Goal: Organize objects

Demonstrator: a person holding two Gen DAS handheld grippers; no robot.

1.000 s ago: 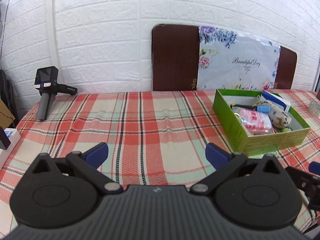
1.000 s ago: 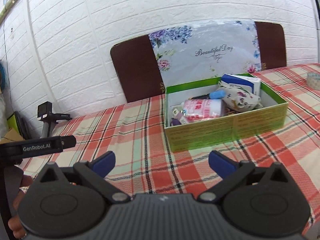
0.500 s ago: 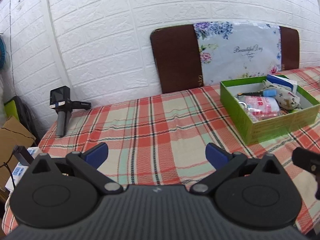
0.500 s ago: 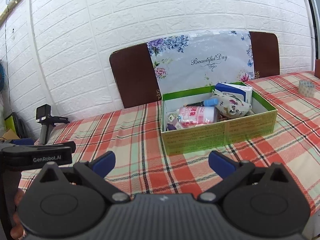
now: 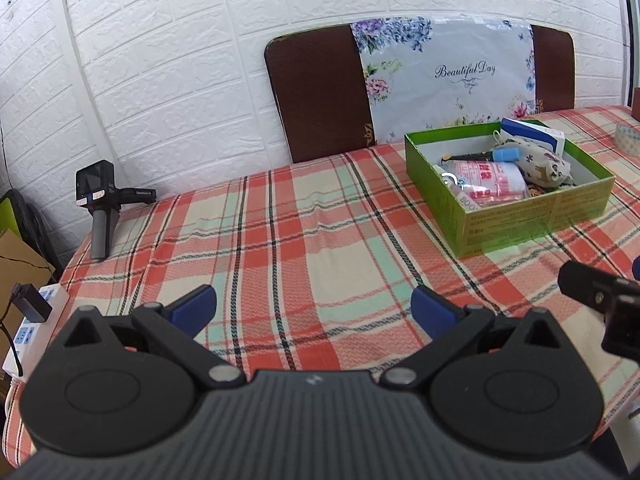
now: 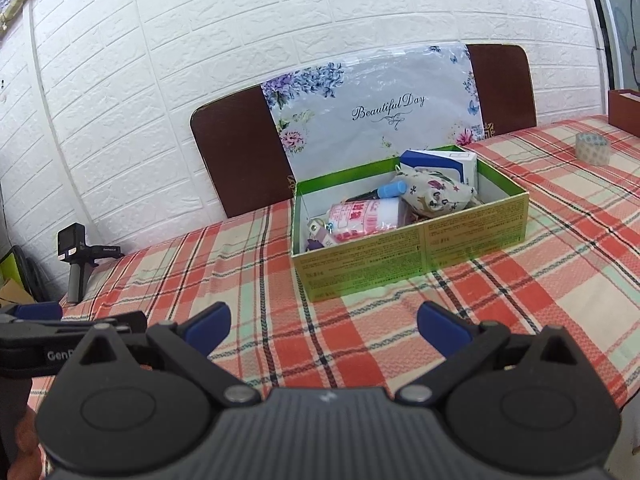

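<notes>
Green box [image 6: 408, 256] of packed items sitting toward worktop [image 5: 304, 240] rear, wide bare plaid lying before it, left tongs [image 5: 312, 306] and right tongs [image 6: 322, 326] both gaping empty near front edge.

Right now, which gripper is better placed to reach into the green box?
Right. The right gripper faces the green box almost head-on, open and empty. The left gripper, also open, sees the box off to its right and farther away.
</notes>
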